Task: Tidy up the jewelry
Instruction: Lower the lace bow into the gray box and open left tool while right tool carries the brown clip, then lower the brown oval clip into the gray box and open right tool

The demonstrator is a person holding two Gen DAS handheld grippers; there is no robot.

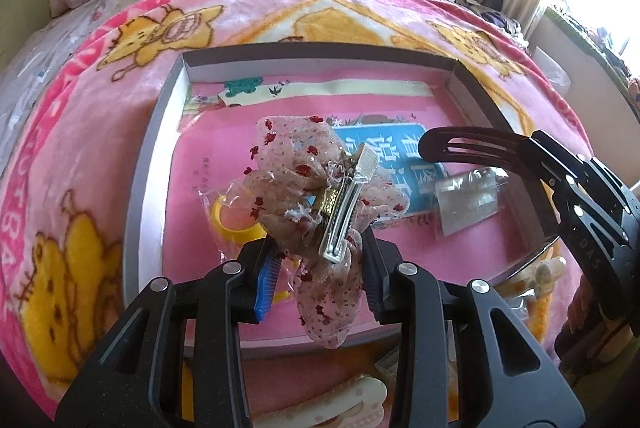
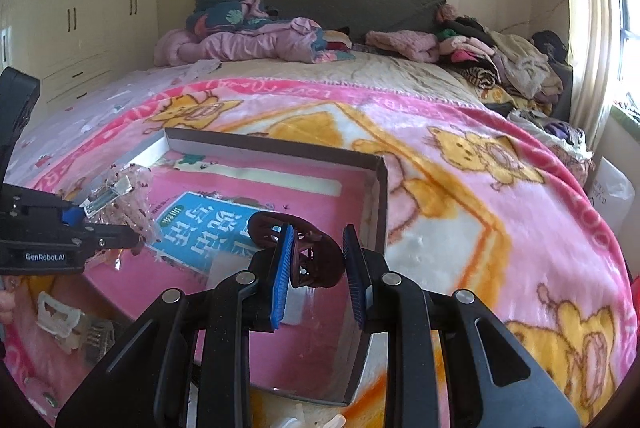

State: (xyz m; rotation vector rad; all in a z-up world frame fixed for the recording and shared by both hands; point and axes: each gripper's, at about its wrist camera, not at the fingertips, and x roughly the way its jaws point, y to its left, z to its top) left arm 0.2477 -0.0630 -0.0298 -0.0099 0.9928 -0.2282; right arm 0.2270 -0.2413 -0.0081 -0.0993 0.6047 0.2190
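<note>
From the left wrist camera, we see our left gripper (image 1: 320,260) pinching a sheer pink bow hair clip (image 1: 316,188) dotted with red, its silver metal clasp (image 1: 346,212) turned up toward the lens; the blue pad of one finger (image 1: 266,284) shows at seven o'clock of the bow, pressed to the fabric. The bow hangs over a shallow gray box (image 1: 150,164) with a pink floor, which sits on a pink cartoon blanket (image 1: 80,132) spread across the bed. Inside the box, a yellow ring in a clear wrapper (image 1: 230,220) lies at nine o'clock of the bow, a blue card with printed characters (image 1: 400,148) lies at two o'clock, and a small clear plastic bag (image 1: 468,200) lies at three o'clock. Our right gripper (image 1: 532,148) comes in from three o'clock, clamped on a black curved hair clip (image 1: 468,144) that reaches over the box. From the right wrist camera, our right gripper (image 2: 320,268) is closed on that dark hair clip (image 2: 304,252), which looks dark brown here, between its blue pads, above the box's (image 2: 380,196) right side. Our left gripper (image 2: 92,224) enters at nine o'clock with the bow (image 2: 128,196) in its fingers. A white claw clip (image 2: 60,316) lies on the blanket at eight o'clock, outside the box.
</note>
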